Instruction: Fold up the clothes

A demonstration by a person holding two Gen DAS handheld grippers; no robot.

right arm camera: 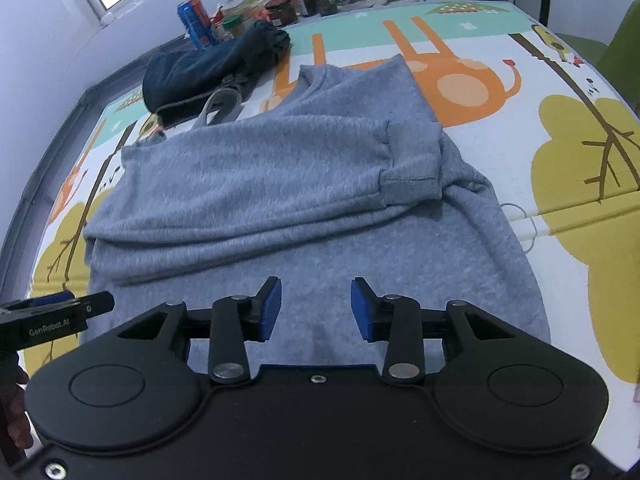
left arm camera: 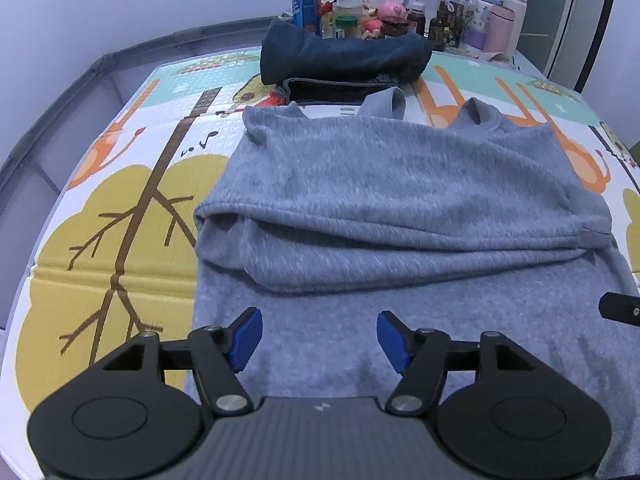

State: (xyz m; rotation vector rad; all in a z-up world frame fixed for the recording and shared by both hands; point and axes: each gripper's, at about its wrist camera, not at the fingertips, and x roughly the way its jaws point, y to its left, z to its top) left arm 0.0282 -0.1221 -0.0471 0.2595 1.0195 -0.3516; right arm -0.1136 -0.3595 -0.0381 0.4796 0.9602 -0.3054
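A grey sweatshirt [left arm camera: 400, 184] lies spread on the patterned play mat [left arm camera: 120, 208], with both sleeves folded across its body. My left gripper [left arm camera: 320, 338] hovers over the near hem, open, nothing between its blue pads [left arm camera: 248, 338]. In the right wrist view the same sweatshirt [right arm camera: 280, 184] shows its cuffed sleeve [right arm camera: 412, 180] lying over the right side. My right gripper [right arm camera: 316, 308] stands open above the near part of the garment, its pads [right arm camera: 362, 308] empty. The left gripper's finger [right arm camera: 60, 312] shows at the left edge there.
Folded dark clothes [left arm camera: 344, 60] sit stacked behind the sweatshirt. A cluster of bottles, jars and a blue can [left arm camera: 306, 4] stands at the back by the wall. A grey raised border [left arm camera: 48, 120] edges the mat on the left. The right gripper's tip [left arm camera: 620, 308] pokes in.
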